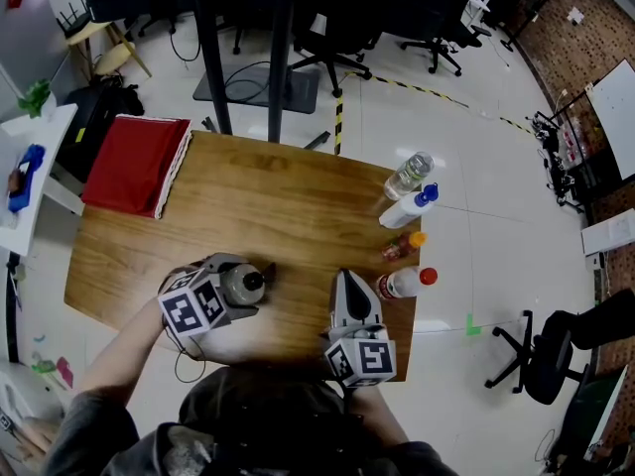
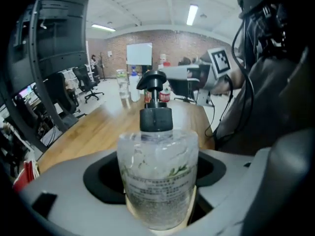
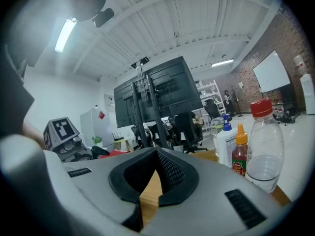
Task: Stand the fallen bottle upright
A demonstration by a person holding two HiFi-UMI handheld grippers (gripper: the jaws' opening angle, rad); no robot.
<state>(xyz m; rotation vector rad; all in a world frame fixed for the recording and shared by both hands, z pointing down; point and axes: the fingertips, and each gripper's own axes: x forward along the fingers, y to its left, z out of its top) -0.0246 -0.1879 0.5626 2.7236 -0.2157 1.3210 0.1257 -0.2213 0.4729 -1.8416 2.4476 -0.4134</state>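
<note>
A clear pump bottle (image 1: 245,282) with a black pump head is held off the wooden table (image 1: 268,196) at its near left part. My left gripper (image 1: 236,288) is shut on its body. In the left gripper view the bottle (image 2: 157,176) fills the space between the grey jaws, its pump head pointing away from the camera and upward. My right gripper (image 1: 349,288) rests low near the table's front edge, right of the bottle and apart from it. In the right gripper view its jaws (image 3: 156,154) meet at the tips with nothing between them.
Along the table's right edge are a clear water bottle (image 1: 409,175), a white bottle with a blue cap (image 1: 409,207), a small orange-capped sauce bottle (image 1: 403,247) and a clear red-capped bottle (image 1: 405,283), the last close beside my right gripper. A red cloth (image 1: 134,163) covers the far left corner.
</note>
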